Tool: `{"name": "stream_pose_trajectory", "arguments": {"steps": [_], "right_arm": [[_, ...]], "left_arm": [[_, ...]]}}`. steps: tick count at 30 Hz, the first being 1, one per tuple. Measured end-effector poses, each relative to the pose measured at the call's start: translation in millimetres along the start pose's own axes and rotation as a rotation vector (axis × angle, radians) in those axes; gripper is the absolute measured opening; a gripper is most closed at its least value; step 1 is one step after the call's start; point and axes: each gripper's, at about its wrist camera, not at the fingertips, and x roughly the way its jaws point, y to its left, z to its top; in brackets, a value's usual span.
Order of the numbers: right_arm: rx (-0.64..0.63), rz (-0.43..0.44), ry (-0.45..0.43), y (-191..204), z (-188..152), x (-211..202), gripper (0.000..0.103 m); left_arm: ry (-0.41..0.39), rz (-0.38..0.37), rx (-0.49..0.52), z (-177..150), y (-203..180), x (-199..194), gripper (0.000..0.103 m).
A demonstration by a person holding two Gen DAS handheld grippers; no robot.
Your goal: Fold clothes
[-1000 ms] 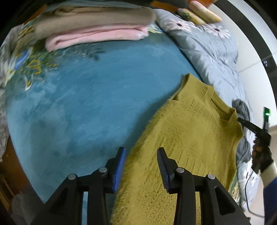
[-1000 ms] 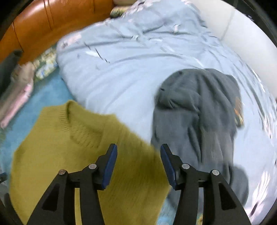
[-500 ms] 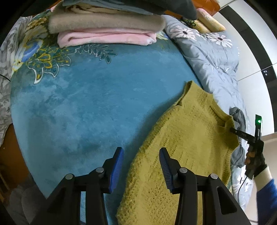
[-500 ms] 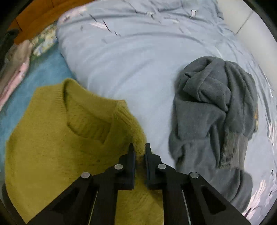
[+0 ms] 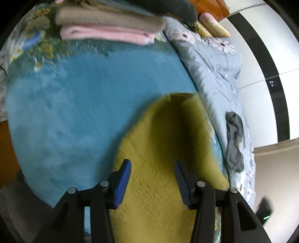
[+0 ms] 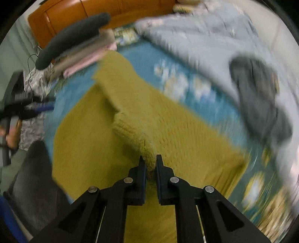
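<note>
Overhead-ish, both wrist views look down on a bed covered w/ a teal blanket [image 5: 78,104]. An olive-green knit sweater [image 5: 164,149] lies spread on it, near the bed's front edge.

Right gripper [image 6: 149,164]: fingers nearly closed, pinching a raised ridge of the sweater [image 6: 168,130] btwn them. From that pinch the knit is lifted and doubled back over the rest of the garment, w/ the folded-over part running up toward the far end of the bed.

Left gripper [image 5: 152,168]: blue-padded fingers spread wide, nothing btwn them, hovering above the sweater's lower part; can't tell if they touch the fabric. In the right view this gripper [image 6: 40,105] shows at the far left, off the sweater's edge.

Behind the sweater, a stack of folded clothes [image 5: 108,28] sits at the head end: pink at the bottom, beige above, a dark item on top. A pale blue floral quilt [image 5: 214,69] runs along the right side, touching the blanket, and a crumpled grey garment [image 5: 234,142] lies on it, apart from the sweater. An orange-brown headboard [image 6: 93,13] stands beyond. Both views are motion-blurred.

No containers visible.
</note>
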Motion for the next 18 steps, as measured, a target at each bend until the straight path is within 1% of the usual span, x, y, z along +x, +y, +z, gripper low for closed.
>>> {"name": "stream_pose_trajectory", "arguments": {"steps": [2,3,5,8,10,11,12,13,14,16,17,18], "right_arm": [[0.069,-0.006,0.054,-2.0,-32.5,14.3,0.009],[0.092,-0.009,0.059,-2.8,-40.9,21.2,0.009],[0.139,-0.002,0.042,-4.4,-50.3,21.5,0.009],[0.197,0.001,0.021,-8.1,-57.9,19.4,0.010],[0.222,-0.001,0.020,-9.7,-61.4,15.8,0.016],[0.224,-0.006,0.022,-9.1,-63.8,14.5,0.021],[0.228,-0.011,0.026,-7.1,-67.4,12.7,0.028],[0.244,-0.006,0.021,-10.1,-72.6,9.9,0.032],[0.263,0.002,0.016,-13.5,-78.1,7.1,0.033],[0.398,0.081,-0.009,-29.6,-97.0,1.5,0.039],[0.465,0.121,-0.021,-37.7,-106.4,-1.0,0.042],[0.534,0.164,-0.029,-45.9,-114.1,1.3,0.049]], "left_arm": [[0.054,-0.017,0.000,-9.5,-2.4,13.0,0.053],[0.075,-0.018,0.001,-14.2,-3.1,18.6,0.053],[0.107,-0.008,-0.002,-23.4,-1.9,25.9,0.053],[0.150,0.024,-0.033,-27.3,-1.7,42.3,0.054],[0.168,0.037,-0.037,-30.3,-1.1,50.5,0.054],[0.175,0.048,-0.035,-30.5,-0.8,55.0,0.054],[0.182,0.061,-0.036,-30.7,0.0,59.5,0.054],[0.186,0.074,-0.042,-30.9,1.7,63.9,0.054],[0.187,0.077,-0.051,-31.3,2.9,67.8,0.054],[0.177,0.079,-0.051,-31.6,2.5,71.7,0.054],[0.169,0.078,-0.047,-31.4,1.6,72.4,0.052],[0.163,0.076,-0.045,-30.5,0.4,72.6,0.052]]}}
